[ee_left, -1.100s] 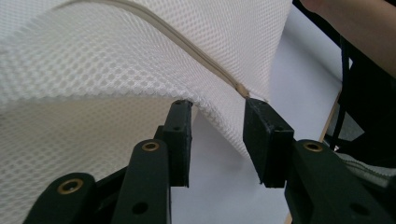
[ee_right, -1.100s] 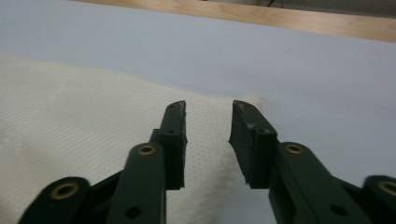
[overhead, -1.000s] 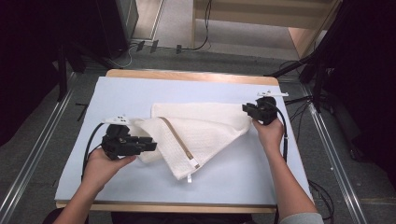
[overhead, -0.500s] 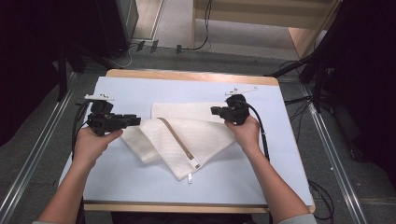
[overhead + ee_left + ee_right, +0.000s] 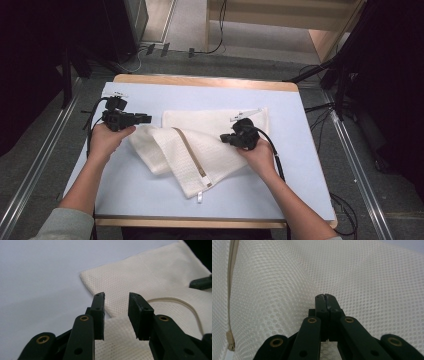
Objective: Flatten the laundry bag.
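Observation:
A white mesh laundry bag (image 5: 200, 145) lies half folded on the pale blue table (image 5: 150, 200), a tan zipper band (image 5: 187, 150) running down its top flap. My left gripper (image 5: 145, 119) hovers at the bag's left edge. Its jaws have just been closing but still stand apart (image 5: 116, 296), with nothing between them and the bag (image 5: 150, 272) beyond. My right gripper (image 5: 226, 139) rests over the middle of the bag. In the right gripper view its jaws are shut tight (image 5: 325, 296) against the mesh (image 5: 274, 290), and no fabric shows between the pads.
The table's wooden back edge (image 5: 205, 82) borders a grey floor with cables (image 5: 165, 50). Metal rails (image 5: 30, 175) run along both sides. A small white tag (image 5: 247, 114) sticks out of the bag's far right corner.
The left hand has moved back and left off the bag's near flap. The right hand has slid left from the bag's right corner to its middle. The bag keeps its shape.

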Motion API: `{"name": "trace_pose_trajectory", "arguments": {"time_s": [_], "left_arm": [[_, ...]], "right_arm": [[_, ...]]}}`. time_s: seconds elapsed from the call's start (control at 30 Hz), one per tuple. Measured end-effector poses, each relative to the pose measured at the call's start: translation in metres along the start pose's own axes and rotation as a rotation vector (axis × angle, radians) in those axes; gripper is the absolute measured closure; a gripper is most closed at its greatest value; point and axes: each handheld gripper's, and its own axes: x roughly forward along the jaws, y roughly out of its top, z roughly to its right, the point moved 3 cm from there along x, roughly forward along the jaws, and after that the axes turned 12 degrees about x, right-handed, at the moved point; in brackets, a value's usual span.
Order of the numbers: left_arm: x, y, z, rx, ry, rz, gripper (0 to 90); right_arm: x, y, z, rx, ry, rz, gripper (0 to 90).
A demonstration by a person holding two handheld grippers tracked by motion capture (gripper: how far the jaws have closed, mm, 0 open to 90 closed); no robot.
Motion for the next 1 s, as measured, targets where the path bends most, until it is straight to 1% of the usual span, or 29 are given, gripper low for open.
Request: {"name": "trace_pose_trajectory", "arguments": {"time_s": [0.03, 0.07, 0.17, 0.2, 0.3, 0.33, 0.4, 0.43, 0.47, 0.5, 0.53, 0.57, 0.6, 0.7, 0.73, 0.77, 0.8, 0.83, 0.87, 0.9, 0.93, 0.97, 1.0], "left_arm": [[0.004, 0.001, -0.003, 0.008, 0.013, -0.016, 66.5], [0.007, 0.003, -0.004, 0.009, 0.019, -0.03, 66.5], [0.02, 0.008, -0.007, 0.014, 0.021, -0.041, 64.4], [0.02, 0.008, -0.007, 0.014, 0.021, -0.041, 64.0], [0.036, 0.011, -0.012, 0.011, 0.03, -0.062, 61.4], [0.036, 0.011, -0.012, 0.011, 0.03, -0.062, 60.6], [0.046, 0.011, -0.015, 0.009, 0.038, -0.078, 59.7], [0.05, 0.011, -0.016, 0.009, 0.04, -0.087, 58.8], [0.053, 0.011, -0.017, 0.006, 0.039, -0.092, 58.2], [0.062, 0.009, -0.019, 0.001, 0.037, -0.112, 57.1], [0.062, 0.009, -0.019, 0.001, 0.037, -0.112, 57.0], [0.066, 0.008, -0.019, 0.009, 0.044, -0.118, 56.5], [0.07, 0.007, -0.02, 0.017, 0.054, -0.134, 56.5], [0.082, 0.002, -0.023, 0.003, 0.056, -0.153, 55.1], [0.082, 0.002, -0.023, 0.003, 0.056, -0.153, 55.1], [0.085, 0.002, -0.023, 0.0, 0.052, -0.136, 55.3], [0.085, 0.002, -0.023, 0.0, 0.052, -0.136, 55.5], [0.087, 0.002, -0.021, 0.012, 0.039, -0.138, 58.6], [0.087, 0.002, -0.021, 0.012, 0.039, -0.138, 59.9], [0.09, 0.002, -0.017, 0.031, 0.023, -0.143, 65.2], [0.09, 0.002, -0.017, 0.031, 0.023, -0.143, 69.4], [0.092, 0.002, -0.012, 0.069, 0.032, -0.16, 73.0], [0.092, 0.002, -0.012, 0.069, 0.032, -0.16, 78.9]], "right_arm": [[-0.001, -0.005, -0.001, -0.008, 0.003, -0.002, 90.0], [-0.001, -0.005, -0.001, -0.008, 0.003, -0.002, 90.0], [-0.005, -0.017, -0.008, -0.032, 0.018, -0.004, 90.0], [-0.005, -0.017, -0.008, -0.032, 0.018, -0.004, 90.0], [-0.008, -0.026, -0.013, -0.046, 0.027, 0.001, 90.0], [-0.008, -0.026, -0.013, -0.046, 0.027, 0.001, 90.0], [-0.008, -0.03, -0.015, -0.042, 0.034, -0.001, 90.0], [-0.007, -0.032, -0.015, -0.052, 0.037, -0.003, 90.0], [-0.007, -0.034, -0.015, -0.05, 0.036, -0.003, 90.0], [-0.006, -0.036, -0.016, -0.053, 0.039, 0.002, 89.6], [-0.006, -0.036, -0.016, -0.053, 0.039, 0.002, 89.6], [-0.008, -0.037, -0.017, -0.059, 0.038, 0.01, 89.3], [-0.008, -0.037, -0.017, -0.059, 0.038, 0.01, 89.3], [-0.008, -0.039, -0.017, -0.056, 0.037, 0.016, 89.0], [-0.008, -0.039, -0.017, -0.056, 0.037, 0.016, 89.0], [-0.008, -0.039, -0.018, -0.059, 0.037, 0.022, 88.9], [-0.008, -0.039, -0.018, -0.059, 0.037, 0.022, 88.9], [-0.008, -0.038, -0.018, -0.061, 0.039, 0.026, 88.4], [-0.008, -0.038, -0.018, -0.062, 0.04, 0.027, 88.1], [-0.008, -0.037, -0.019, -0.057, 0.041, 0.026, 87.3], [-0.008, -0.037, -0.019, -0.057, 0.041, 0.026, 87.3], [-0.009, -0.034, -0.021, -0.057, 0.046, 0.038, 85.3], [-0.01, -0.033, -0.022, -0.057, 0.045, 0.043, 84.5]]}}
